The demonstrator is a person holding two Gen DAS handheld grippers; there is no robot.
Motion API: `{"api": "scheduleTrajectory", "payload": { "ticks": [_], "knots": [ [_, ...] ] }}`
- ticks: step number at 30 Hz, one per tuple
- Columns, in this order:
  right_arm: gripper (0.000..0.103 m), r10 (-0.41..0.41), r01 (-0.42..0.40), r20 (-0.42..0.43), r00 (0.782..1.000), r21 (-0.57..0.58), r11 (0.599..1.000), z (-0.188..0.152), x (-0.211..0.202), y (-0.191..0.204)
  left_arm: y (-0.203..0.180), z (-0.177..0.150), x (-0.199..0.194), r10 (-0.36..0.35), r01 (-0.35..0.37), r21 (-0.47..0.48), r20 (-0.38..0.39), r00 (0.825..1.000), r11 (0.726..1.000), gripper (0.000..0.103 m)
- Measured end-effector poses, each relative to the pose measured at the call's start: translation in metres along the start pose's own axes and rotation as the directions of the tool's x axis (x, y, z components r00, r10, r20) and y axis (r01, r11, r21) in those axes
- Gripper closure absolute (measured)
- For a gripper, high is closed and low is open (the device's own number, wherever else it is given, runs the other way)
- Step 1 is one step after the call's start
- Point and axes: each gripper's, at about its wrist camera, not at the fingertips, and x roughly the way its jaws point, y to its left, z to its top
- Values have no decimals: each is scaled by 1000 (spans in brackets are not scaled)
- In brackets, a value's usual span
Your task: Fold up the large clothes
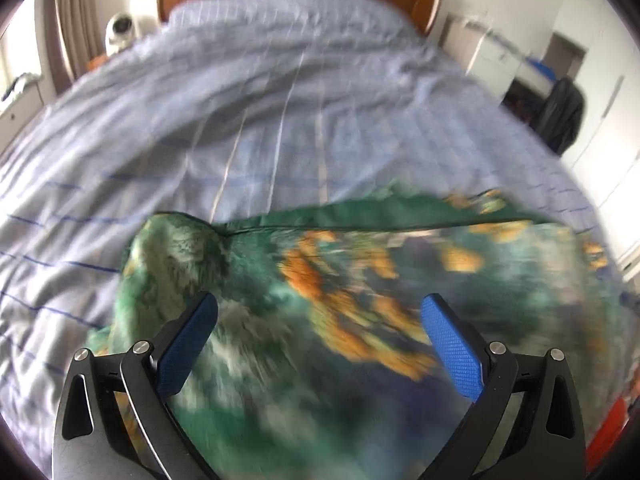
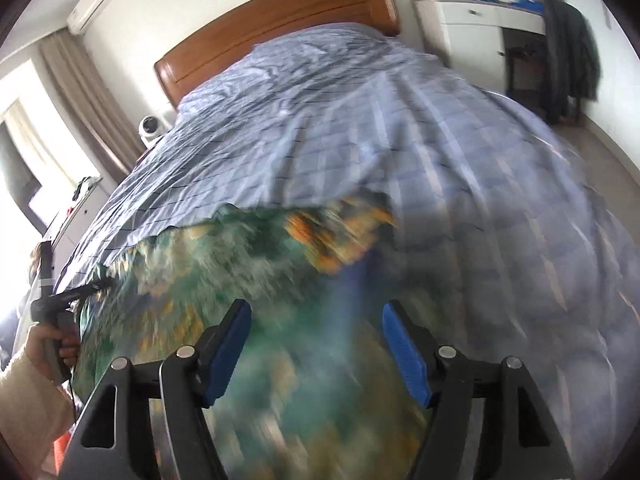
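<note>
No brand, label or writing can be read in either view; both are smeared by motion blur.

The garment (image 1: 320, 320) is a large piece of soft cloth printed in deep green, with orange-yellow patches and some pale and dark blue areas. In the left wrist view its upper edge shows a dark seam, and near the left corner the cloth rises into a fuzzy green hump. It lies spread on the near part of the bed (image 1: 260, 100), which is covered with a light blue checked sheet crossed by thin dark blue lines and a few pale stripes.

The left gripper (image 1: 319, 308) has its two blue-padded fingers (image 1: 188, 344) spread wide apart, gripping nothing. The garment fills the space ahead of and below them, and its hump sits just beyond the left finger.

The right gripper (image 2: 316, 316) also has its blue pads (image 2: 404, 352) apart and grips nothing. The garment (image 2: 224, 288) lies directly ahead and to its left, while the bare sheet (image 2: 460, 160) is ahead on its right.

Far to the left of the right gripper, the person's left hand (image 2: 60, 344) holds the other tool at the garment's left edge; whether that tool touches the cloth cannot be told. Beyond both tools stands a brown wooden headboard (image 2: 280, 24), with a white cabinet (image 2: 472, 28) off to the right.
</note>
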Motion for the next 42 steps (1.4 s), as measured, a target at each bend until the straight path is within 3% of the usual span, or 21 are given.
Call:
{"api": "scheduleTrajectory", "payload": {
  "ticks": [4, 7, 11, 14, 17, 21, 26, 29, 31, 34, 36, 38, 40, 42],
  "knots": [
    [33, -14, 17, -20, 1000, 132, 991, -37, -35, -44, -47, -1, -47, -174, 167, 104, 60, 983, 980, 1],
    [33, 51, -38, -44, 998, 259, 965, -67, -49, -68, -91, 10, -40, -203, 193, 189, 35, 978, 963, 1],
    [33, 161, -128, -83, 984, 307, 943, -92, -55, -64, -119, 25, 15, -110, 110, 215, -14, 994, 970, 1],
    [33, 205, -169, -91, 974, 307, 937, -102, -59, -54, -119, 2, 71, -10, 44, 205, -161, 987, 978, 1],
    [33, 237, -201, -92, 967, 296, 934, -108, -61, -49, -120, -18, 55, -10, 34, 227, -104, 995, 973, 1],
    [33, 275, -235, -117, 954, 273, 933, -115, -53, -37, -119, -38, 27, -31, 58, 262, -109, 994, 963, 1],
    [33, 298, -246, -134, 945, 311, 918, -126, -31, -30, -136, -81, -7, -27, 64, 392, -99, 995, 918, 1],
    [33, 300, -253, -103, 948, 325, 911, -133, -29, -24, -141, -86, -27, -85, 125, 396, -117, 989, 910, 1],
    [33, 314, -274, -69, 947, 336, 901, -136, -30, -19, -147, -88, -46, -186, 204, 384, -85, 979, 901, 1],
    [31, 314, -283, -21, 949, 378, 882, -139, -28, -19, -162, -94, -60, -333, 327, 417, -62, 941, 848, 1],
    [30, 306, -277, 16, 952, 471, 838, -140, -18, -27, -178, -104, -50, -363, 369, 472, -108, 926, 801, 1],
    [30, 299, -277, 50, 953, 550, 788, -141, -13, -37, -192, -118, -30, -354, 396, 497, -180, 918, 772, 1],
    [30, 288, -282, 95, 953, 628, 726, -142, -6, -48, -197, -126, -20, -336, 375, 511, -171, 926, 774, 1],
    [26, 266, -280, 129, 955, 683, 674, -142, 1, -55, -196, -130, -17, -343, 383, 489, -173, 923, 783, 1]
  ]
}}
